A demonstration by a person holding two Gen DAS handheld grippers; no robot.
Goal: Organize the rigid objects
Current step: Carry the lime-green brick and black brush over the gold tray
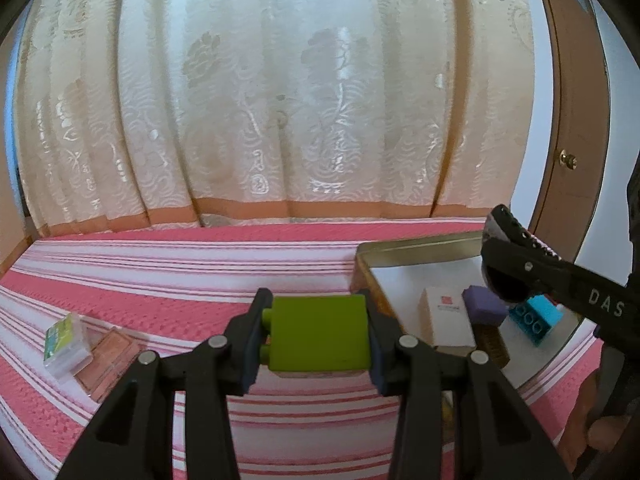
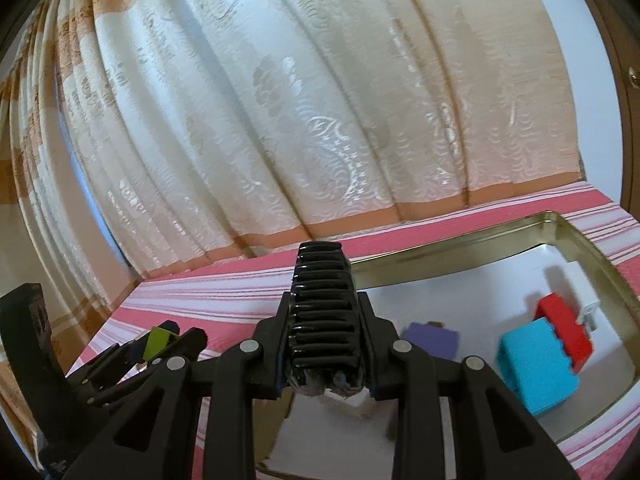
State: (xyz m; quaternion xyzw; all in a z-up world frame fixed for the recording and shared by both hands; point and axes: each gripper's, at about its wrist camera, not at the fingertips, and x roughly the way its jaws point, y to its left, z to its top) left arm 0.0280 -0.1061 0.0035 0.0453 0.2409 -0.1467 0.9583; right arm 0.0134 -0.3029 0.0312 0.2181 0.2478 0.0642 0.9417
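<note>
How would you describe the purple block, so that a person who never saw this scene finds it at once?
Look at the gold metal tray on the pink striped cloth. Inside it, the purple block lies left of the blue block and the red block. It alone is purple, and it shows no studs.

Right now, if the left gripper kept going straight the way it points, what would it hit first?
Probably the pink striped bedcover, then the cream patterned curtain; the gold metal tin sits off to its right. Depth is unclear. The left gripper holds a green plastic block.
</note>
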